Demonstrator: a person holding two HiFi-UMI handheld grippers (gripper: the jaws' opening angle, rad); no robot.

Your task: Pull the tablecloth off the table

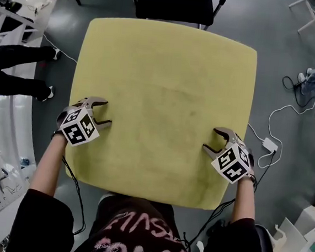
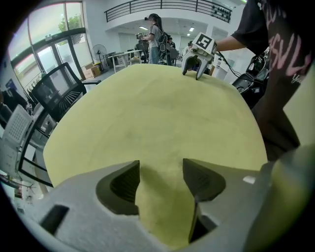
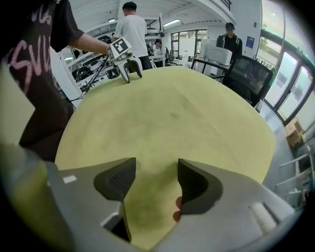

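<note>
Tablecloth (image 1: 166, 96), yellow-green, lay spread flat over the whole desk in the head view, with the desk top hidden beneath it and nothing standing on it. A dark chair (image 1: 175, 2) sat at the far edge. The left tool (image 1: 105, 113) was low over the cloth just inside its near-left edge. The right tool (image 1: 211, 140) mirrored it on the near-right, and both pointed inward. Left gripper view: jaws stood wide apart with only flat cloth showing in the gap and no fold pinched. Whether the tips touched the fabric couldn't be told. Right gripper view: same, jaws wide, bare cloth between the pads, no grip yet. Judgement: the cloth looked thin, soft and light, faintly mottled and creased, so it should slide off easily but will bunch rather than travel as a sheet. The flat middle gives the pads nothing to bite. The better hold is the cloth's edge at the near corners, or a pinched-up ridge, taken on both sides together so it comes off evenly.
</note>
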